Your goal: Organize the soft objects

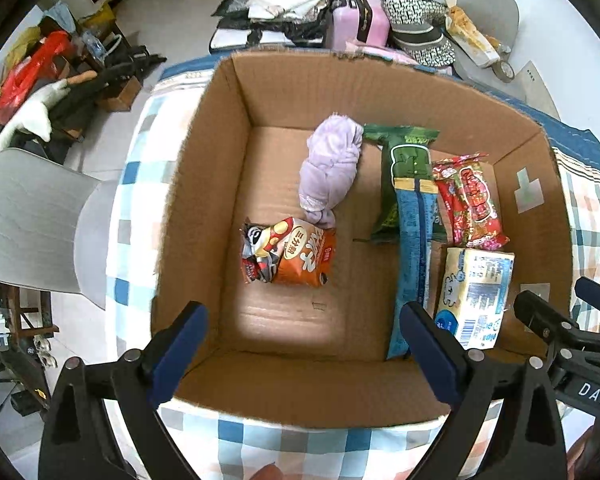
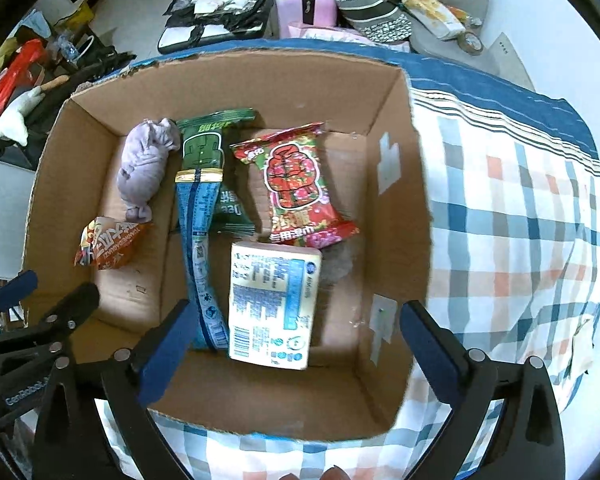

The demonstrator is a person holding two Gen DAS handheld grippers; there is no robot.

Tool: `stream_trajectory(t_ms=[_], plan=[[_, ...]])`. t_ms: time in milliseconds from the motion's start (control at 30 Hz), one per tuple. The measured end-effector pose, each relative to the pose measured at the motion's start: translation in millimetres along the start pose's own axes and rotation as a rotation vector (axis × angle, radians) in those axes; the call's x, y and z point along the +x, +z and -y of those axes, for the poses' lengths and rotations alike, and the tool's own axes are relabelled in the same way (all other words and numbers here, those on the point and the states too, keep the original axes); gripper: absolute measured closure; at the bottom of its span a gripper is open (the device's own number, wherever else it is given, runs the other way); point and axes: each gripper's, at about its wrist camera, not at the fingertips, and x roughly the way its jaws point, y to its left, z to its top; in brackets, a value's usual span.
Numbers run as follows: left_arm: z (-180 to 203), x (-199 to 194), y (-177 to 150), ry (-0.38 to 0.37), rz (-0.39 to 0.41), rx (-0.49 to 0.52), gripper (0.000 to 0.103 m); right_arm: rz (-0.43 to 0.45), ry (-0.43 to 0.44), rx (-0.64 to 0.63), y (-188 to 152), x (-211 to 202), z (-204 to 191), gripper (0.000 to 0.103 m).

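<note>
An open cardboard box (image 1: 220, 152) (image 2: 396, 208) sits on a checked cloth. Inside lie a rolled lilac cloth (image 1: 332, 168) (image 2: 142, 168), an orange snack bag (image 1: 296, 252) (image 2: 108, 246), a green packet (image 1: 404, 160) (image 2: 204, 140), a long blue packet (image 1: 412, 248) (image 2: 200, 240), a red packet (image 1: 474, 204) (image 2: 296, 184) and a pale tissue pack (image 1: 474, 296) (image 2: 272, 304). My left gripper (image 1: 304, 352) is open and empty above the box's near edge. My right gripper (image 2: 296, 352) is open and empty above the near right part of the box; it also shows in the left wrist view (image 1: 560, 320).
The checked cloth (image 2: 512, 216) covers the surface around the box. A grey chair (image 1: 32, 220) stands to the left. A pink suitcase (image 1: 356, 20), patterned bags (image 1: 416, 28) and clutter lie on the floor beyond. The left gripper shows in the right wrist view (image 2: 40, 312).
</note>
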Motion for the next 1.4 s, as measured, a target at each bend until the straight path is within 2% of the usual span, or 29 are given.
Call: stream_trajectory(t_ms=[267, 500, 767, 867, 1067, 1400], plan=[[4.7, -64.6, -17.7, 0.017, 0.123, 0.000, 0.005, 0.056, 0.019, 0.022, -19.8, -39.4, 9.8, 0.001], [2.2, -142.4, -43.7, -0.021, 0.228, -0.018, 0.005, 0.187, 0.042, 0.021, -52.9, -121.8, 15.9, 0.001], [8.3, -224.0, -78.6, -0.017, 0.345, -0.013, 0.005, 0.339, 0.045, 0.005, -98.1, -217.8, 19.2, 0.001], [10.5, -241.7, -88.8, -0.013, 0.362, -0.008, 0.005, 0.386, 0.037, 0.007, -111.7, -245.4, 21.1, 0.001], [11.8, -266.3, -103.4, -0.013, 0.394, -0.018, 0.005, 0.418, 0.052, 0.014, -133.4, -278.7, 25.1, 0.001], [9.7, -276.1, -113.8, -0.004, 0.409, -0.041, 0.005, 0.458, 0.029, 0.018, -149.0, -302.3, 27.3, 0.001]])
